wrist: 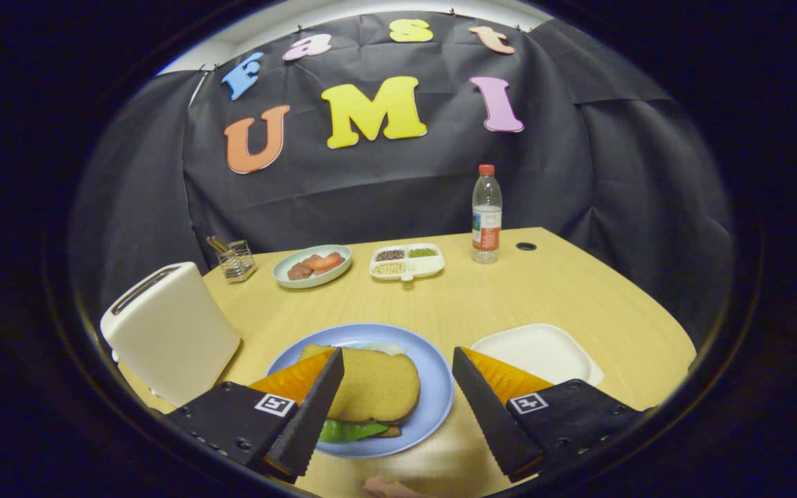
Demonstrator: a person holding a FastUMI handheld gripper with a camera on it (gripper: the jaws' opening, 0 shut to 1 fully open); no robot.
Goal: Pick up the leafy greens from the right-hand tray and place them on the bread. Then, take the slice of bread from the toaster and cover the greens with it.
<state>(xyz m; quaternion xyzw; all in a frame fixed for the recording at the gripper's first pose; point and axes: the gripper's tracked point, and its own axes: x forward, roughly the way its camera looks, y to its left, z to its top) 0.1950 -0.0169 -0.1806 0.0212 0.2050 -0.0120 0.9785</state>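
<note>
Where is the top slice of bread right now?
In the gripper view, the top slice of bread lies on the greens on the blue plate, between the open tongs, right of the toaster.

brown bread, blue plate, seemingly cream toaster

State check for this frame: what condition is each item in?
tongs: open, holding nothing
top bread slice: lying over the greens
greens: sandwiched, edge sticking out
blue plate: holds the sandwich
toaster: slot looks empty
white tray: empty
water bottle: upright, capped
</note>
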